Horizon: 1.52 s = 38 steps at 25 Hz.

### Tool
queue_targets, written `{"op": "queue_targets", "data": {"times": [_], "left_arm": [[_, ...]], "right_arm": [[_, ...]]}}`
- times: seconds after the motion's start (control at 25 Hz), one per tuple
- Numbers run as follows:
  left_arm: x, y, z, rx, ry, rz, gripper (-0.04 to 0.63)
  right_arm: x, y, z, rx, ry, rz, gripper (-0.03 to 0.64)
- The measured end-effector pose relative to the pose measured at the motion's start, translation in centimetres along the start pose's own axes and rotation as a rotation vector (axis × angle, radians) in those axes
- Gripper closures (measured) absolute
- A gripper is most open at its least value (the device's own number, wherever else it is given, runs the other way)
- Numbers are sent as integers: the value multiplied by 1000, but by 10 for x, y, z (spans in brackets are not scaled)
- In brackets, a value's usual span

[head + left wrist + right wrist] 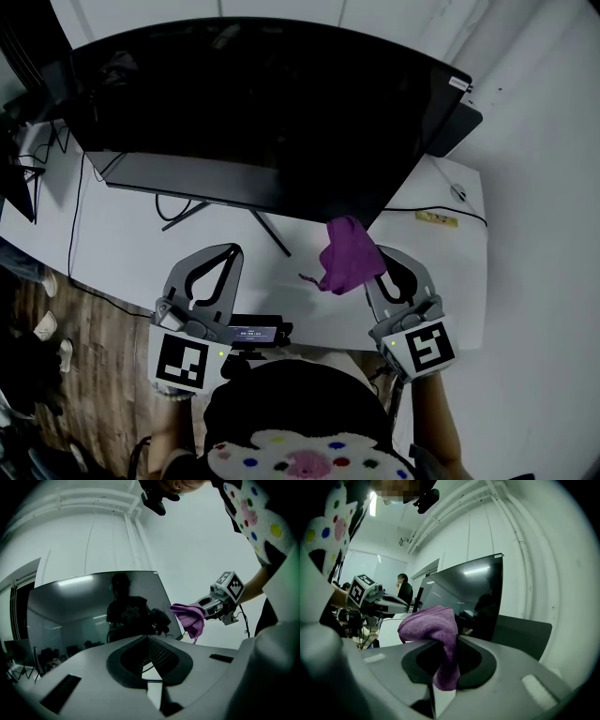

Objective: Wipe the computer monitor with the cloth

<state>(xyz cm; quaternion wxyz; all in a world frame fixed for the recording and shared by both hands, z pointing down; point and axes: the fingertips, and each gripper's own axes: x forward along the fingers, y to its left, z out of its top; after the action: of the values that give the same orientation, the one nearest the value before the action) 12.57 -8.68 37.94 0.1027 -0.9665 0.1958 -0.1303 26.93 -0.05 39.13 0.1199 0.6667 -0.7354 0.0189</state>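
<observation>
Right gripper (377,265) tips — beneath purple cloth (347,253)

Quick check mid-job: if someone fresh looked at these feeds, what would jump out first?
The purple cloth is the only bright colour, pinched in the right gripper near the monitor's lower right edge. Behind it, the big dark monitor spans most of the white desk. The left gripper sits shut and empty at lower left.

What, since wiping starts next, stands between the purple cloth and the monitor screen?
Nothing visible. The cloth, clamped in the right hand-held gripper, hangs by the lower right corner of the monitor, with no object between them.
</observation>
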Motion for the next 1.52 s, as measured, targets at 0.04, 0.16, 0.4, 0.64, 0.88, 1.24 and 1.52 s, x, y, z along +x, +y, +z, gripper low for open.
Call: {"op": "queue_targets", "data": {"times": [0.04,0.16,0.4,0.64,0.88,1.24,1.52], "left_arm": [[0,-1,-1,2,1,-2,591],[-1,-4,-4,5,5,-8,591],[0,-7,-10,-33,9,-9,591],[0,-4,-12,-56,14,5,591],[4,-1,-13,-64,19,13,591],[3,-2,-14,-56,20,1,591],[2,-3,-15,-54,21,1,591]], "right_arm": [[0,2,-3,3,5,1,549],[-1,3,-12,22,24,-11,549],[-1,6,-13,38,28,-8,549],[-3,5,-19,46,39,-10,549],[-1,-1,-25,36,56,-20,549],[-2,3,-25,23,62,-12,549],[1,6,-21,34,46,-18,549]]}}
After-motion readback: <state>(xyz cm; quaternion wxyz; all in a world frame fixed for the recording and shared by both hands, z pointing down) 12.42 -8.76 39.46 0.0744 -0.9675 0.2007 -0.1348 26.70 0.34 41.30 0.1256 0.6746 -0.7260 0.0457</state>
